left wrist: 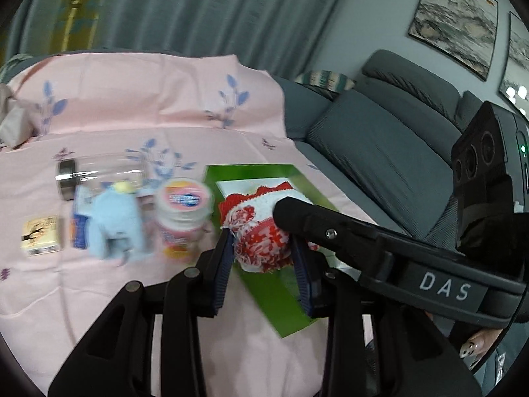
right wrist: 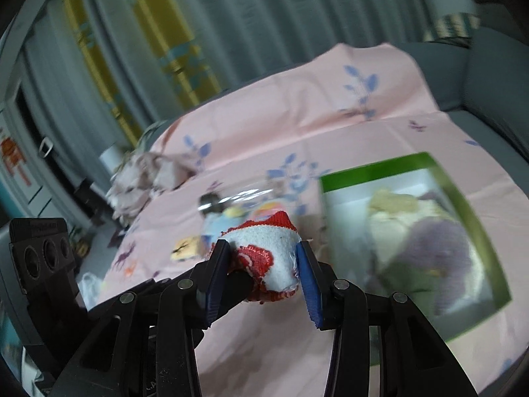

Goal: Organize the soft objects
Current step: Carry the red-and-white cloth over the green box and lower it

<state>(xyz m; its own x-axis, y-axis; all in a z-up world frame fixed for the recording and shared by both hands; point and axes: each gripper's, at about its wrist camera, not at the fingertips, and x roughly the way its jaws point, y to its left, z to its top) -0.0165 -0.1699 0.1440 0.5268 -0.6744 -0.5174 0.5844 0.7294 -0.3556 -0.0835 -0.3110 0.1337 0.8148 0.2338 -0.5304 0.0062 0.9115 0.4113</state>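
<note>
A pink sheet (left wrist: 139, 106) printed with blue leaves covers the grey sofa (left wrist: 370, 139), bearing a clear jar (left wrist: 102, 172) on its side, a pink-lidded tub (left wrist: 183, 205) and a small yellow box (left wrist: 41, 235), with curtains (left wrist: 198, 10) and framed paintings (left wrist: 454, 23) behind.

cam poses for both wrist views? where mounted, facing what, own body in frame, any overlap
Left wrist: sits on the left gripper, looking forward and down along its fingers at the red-and-white sock over the green box; the right gripper's arm crosses at right, a painted thumbnail shows below it.
Right wrist: sits on the right gripper, facing the pink cloth and curtain; its fingers pinch the same sock, left gripper's camera unit at left edge.
Shared: sock, green box, blue plush, pink cloth.
</note>
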